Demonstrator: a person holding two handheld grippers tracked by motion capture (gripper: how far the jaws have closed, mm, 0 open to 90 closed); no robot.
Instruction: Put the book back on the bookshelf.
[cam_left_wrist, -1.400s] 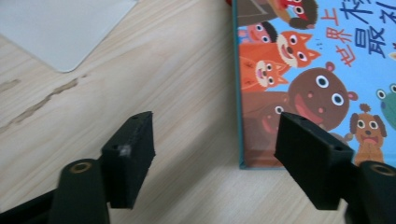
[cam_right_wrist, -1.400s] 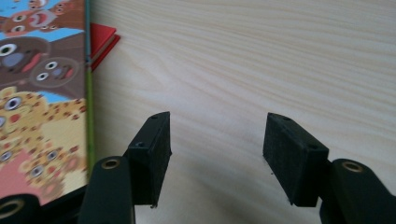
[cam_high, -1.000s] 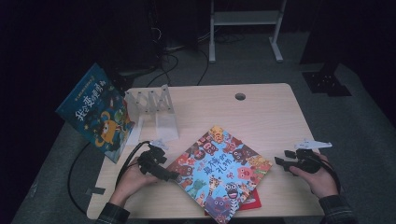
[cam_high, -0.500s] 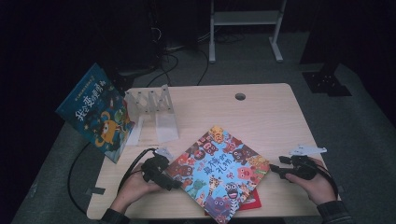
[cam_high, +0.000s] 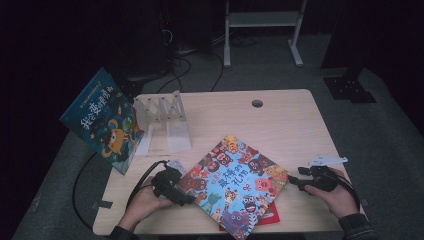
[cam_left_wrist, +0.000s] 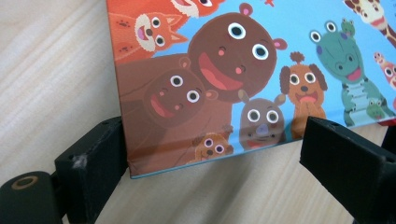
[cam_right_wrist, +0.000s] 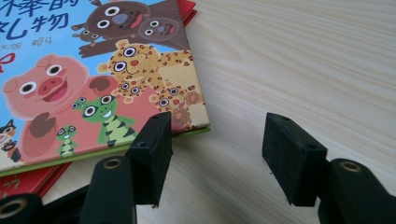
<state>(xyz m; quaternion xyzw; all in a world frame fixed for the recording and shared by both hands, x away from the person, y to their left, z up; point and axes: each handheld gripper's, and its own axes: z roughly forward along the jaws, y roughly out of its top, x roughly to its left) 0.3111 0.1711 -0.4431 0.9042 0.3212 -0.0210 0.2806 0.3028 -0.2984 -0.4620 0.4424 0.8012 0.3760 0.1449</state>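
Item: animal picture book (cam_high: 235, 187), flat atop a red book (cam_high: 265, 217), near middle of the table (cam_high: 280, 125).

Change: since a second earlier, left gripper (cam_high: 186, 199) had closed in on its left corner, right gripper (cam_high: 291, 181) on its right corner; a two-handed lift looked imminent.

Jaws: both open, holding nothing.

Surroundings: pale wood; clear rack (cam_high: 162, 117), leaning blue book (cam_high: 102, 120); dark room.

Left hand (cam_high: 142, 202) holds the left gripper (cam_high: 192, 200) low and nearly level, its fingers (cam_left_wrist: 93, 158) spread wide apart and gripping nothing. Right hand (cam_high: 337, 195) holds the right gripper (cam_high: 290, 181) likewise low, pointing toward the left one, its fingers (cam_right_wrist: 152, 156) parted with nothing pressed between them.
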